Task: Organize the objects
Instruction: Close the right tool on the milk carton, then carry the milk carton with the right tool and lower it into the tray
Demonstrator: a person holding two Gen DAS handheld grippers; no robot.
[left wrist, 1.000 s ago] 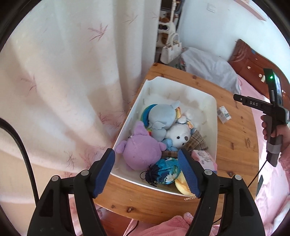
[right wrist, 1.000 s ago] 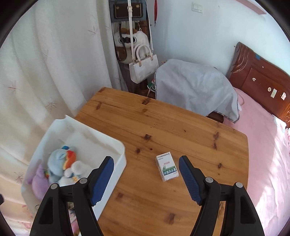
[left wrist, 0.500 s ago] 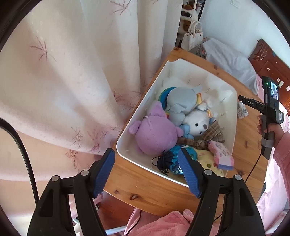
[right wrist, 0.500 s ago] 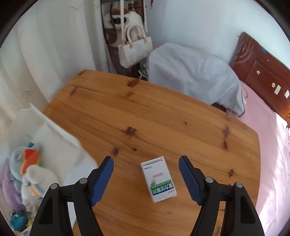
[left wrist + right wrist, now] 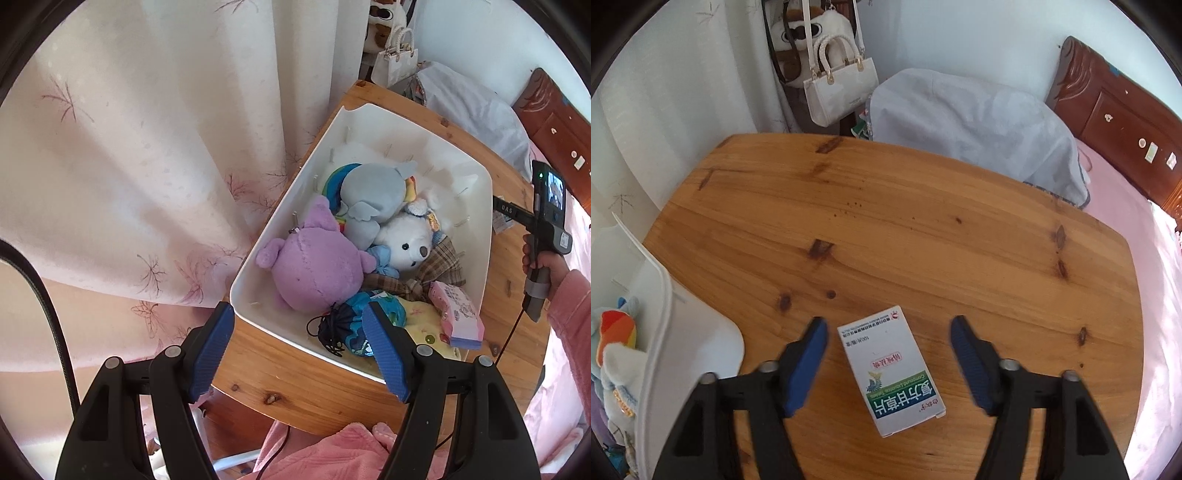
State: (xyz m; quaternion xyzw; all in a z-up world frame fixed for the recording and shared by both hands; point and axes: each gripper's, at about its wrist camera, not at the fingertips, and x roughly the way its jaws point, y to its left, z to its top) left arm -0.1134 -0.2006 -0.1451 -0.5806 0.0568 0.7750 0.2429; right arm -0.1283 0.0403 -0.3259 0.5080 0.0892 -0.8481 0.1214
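A white bin stands at the left end of the wooden table. It holds a purple plush, a grey-blue plush, a white bear, a blue pouch and a pink packet. My left gripper is open and empty above the bin's near edge. A white and green medicine box lies flat on the table. My right gripper is open, its fingers on either side of the box, apart from it. The bin's corner shows left of it.
A pale curtain hangs close along the bin's left side. A white handbag hangs behind the table. A grey covered bundle and a pink bed lie beyond the table's far and right edges.
My right gripper has moved forward and down until the medicine box lies between its fingers. My left gripper has pulled back and left, so the whole bin shows.
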